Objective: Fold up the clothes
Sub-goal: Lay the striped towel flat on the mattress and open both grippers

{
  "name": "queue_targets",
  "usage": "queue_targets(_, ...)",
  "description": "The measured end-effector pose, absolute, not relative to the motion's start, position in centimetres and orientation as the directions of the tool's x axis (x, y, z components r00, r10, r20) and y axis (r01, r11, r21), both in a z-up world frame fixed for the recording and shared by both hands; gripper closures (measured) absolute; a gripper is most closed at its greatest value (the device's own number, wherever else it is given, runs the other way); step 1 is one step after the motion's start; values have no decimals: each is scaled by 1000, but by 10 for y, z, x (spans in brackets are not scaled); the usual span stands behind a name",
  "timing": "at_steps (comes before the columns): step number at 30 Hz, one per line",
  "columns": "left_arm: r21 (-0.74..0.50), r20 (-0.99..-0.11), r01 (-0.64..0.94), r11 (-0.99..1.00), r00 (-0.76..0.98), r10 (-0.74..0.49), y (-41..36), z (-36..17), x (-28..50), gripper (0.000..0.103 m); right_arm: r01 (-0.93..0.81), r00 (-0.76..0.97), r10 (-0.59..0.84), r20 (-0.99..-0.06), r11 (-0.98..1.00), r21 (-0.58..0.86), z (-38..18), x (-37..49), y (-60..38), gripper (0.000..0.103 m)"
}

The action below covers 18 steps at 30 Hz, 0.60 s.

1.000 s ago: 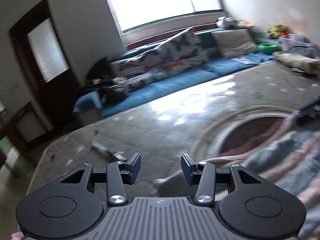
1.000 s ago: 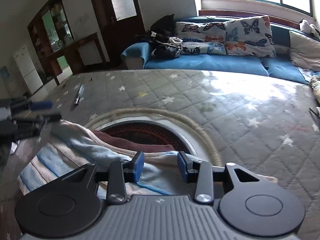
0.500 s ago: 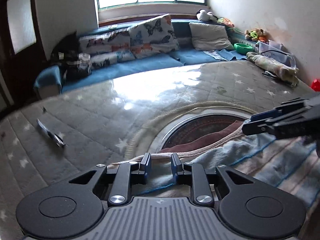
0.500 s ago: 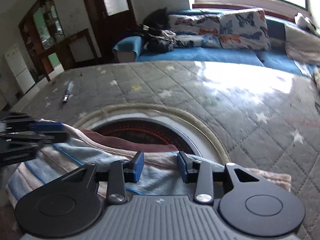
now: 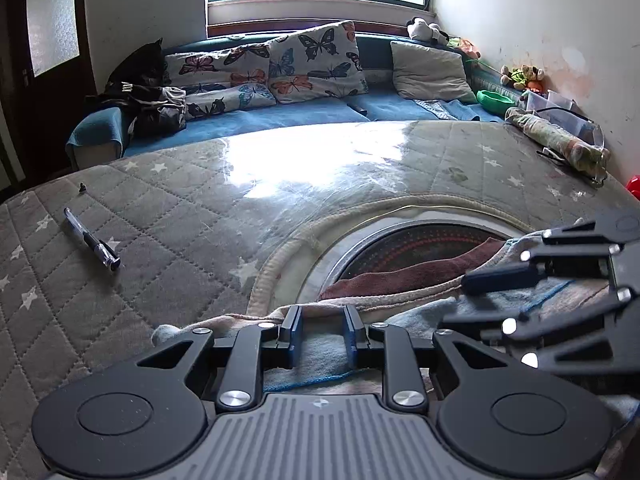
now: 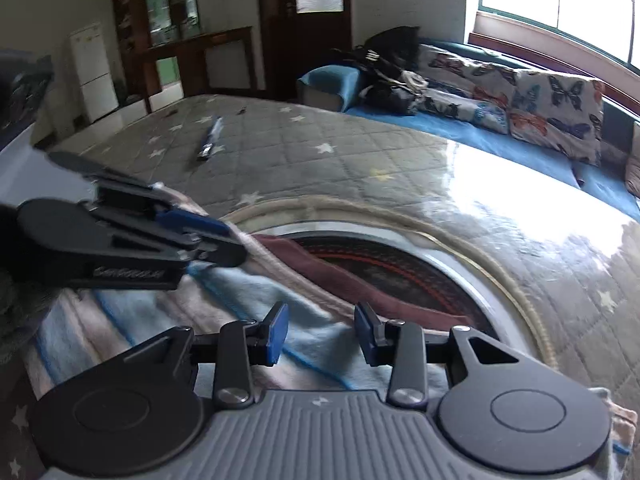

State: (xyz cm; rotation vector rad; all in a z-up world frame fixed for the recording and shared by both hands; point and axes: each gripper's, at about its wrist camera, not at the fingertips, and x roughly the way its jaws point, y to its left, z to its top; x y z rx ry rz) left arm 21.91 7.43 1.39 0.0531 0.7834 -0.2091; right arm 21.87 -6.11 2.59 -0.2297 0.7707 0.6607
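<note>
A fleecy garment with pale blue and pink stripes (image 5: 404, 300) (image 6: 160, 320) lies bunched on the grey quilted star-pattern surface (image 5: 180, 216), with a maroon layer (image 5: 404, 278) under its far edge. My left gripper (image 5: 321, 332) is shut on the garment's near edge, with the cloth filling the narrow gap between its pads. In the right wrist view the left gripper (image 6: 226, 242) pinches that same edge. My right gripper (image 6: 322, 330) is shut on a thicker fold of the garment. In the left wrist view the right gripper (image 5: 456, 300) comes in from the right, close by.
A round dark inset with a pale rim (image 5: 424, 236) lies in the surface just beyond the garment. A pen (image 5: 91, 245) lies far left. A rolled cloth (image 5: 556, 140) sits at the far right edge. A blue sofa with butterfly cushions (image 5: 280, 68) stands behind.
My left gripper swung round and came down onto the garment's edge, and its jaws closed on it. My right gripper carried its fold leftwards, closer to the left gripper.
</note>
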Motion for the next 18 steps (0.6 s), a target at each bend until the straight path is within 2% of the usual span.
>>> queue_targets(13, -30, -695, 187, 982, 702, -155, 76, 14, 218, 77, -782, 414, 531, -740, 623, 10, 26, 128, -63, 65)
queue_targets(18, -12, -685, 173, 985, 716, -134, 74, 12, 215, 76, -798, 380, 569, -729, 601, 53, 29, 95, -74, 66)
